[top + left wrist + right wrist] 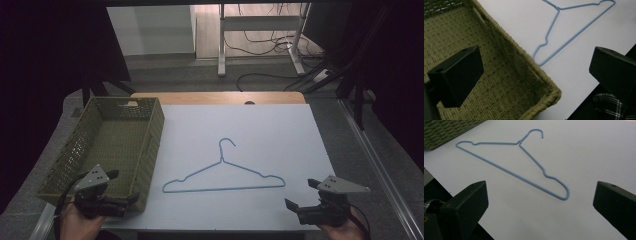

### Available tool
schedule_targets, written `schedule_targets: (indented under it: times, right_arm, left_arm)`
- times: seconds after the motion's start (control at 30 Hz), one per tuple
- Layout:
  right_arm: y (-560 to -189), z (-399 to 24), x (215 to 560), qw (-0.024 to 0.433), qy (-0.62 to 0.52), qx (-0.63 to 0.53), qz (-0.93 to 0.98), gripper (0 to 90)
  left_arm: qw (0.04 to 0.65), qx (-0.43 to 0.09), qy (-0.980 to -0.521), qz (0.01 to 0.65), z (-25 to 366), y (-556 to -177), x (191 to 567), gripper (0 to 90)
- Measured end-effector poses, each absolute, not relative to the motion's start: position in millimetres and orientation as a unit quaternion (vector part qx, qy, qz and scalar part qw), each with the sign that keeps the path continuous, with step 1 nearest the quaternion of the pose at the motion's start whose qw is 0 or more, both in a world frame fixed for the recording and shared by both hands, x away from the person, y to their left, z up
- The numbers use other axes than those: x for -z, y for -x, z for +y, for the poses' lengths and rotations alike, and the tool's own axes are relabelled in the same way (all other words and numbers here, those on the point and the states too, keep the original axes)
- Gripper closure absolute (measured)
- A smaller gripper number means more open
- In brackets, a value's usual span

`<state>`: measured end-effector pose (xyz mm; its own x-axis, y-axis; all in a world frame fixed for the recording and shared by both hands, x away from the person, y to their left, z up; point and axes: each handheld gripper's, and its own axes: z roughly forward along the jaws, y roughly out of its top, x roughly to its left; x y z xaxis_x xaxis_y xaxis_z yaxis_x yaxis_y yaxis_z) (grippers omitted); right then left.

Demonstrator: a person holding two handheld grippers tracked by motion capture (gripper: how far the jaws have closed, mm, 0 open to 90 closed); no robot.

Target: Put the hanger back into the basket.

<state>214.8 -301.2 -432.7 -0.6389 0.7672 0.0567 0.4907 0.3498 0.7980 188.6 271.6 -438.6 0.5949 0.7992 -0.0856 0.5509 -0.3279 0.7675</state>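
A light blue wire hanger lies flat on the white sheet, hook pointing away from me. My left gripper hovers open over the near right corner of the olive woven basket, nothing between its jaws. My right gripper is open near the sheet's front right edge, just right of the hanger's right end. In the left gripper view the hanger lies beyond the basket rim. From the right gripper view the hanger lies ahead of the wide-apart jaws.
The basket is empty and stands along the sheet's left edge. A wooden table edge shows behind the sheet. Beyond it are desk legs and cables on the floor. Dark curtains flank both sides.
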Motion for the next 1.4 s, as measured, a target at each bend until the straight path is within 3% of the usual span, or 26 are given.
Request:
schedule_targets:
  times: [0.43,1.4]
  right_arm:
    - [-218.2,-301.1,440.4,0.167,-0.391,-0.399,0.812,0.0]
    - [-240.8,-284.1,438.9,0.154,-0.385,-0.387,0.823,0.0]
  left_arm:
    - [0.414,-0.134,-0.788,0.435,281.6,-196.6,455.7,0.0]
    - [0.415,-0.155,-0.784,0.436,279.5,-200.9,452.0,0.0]
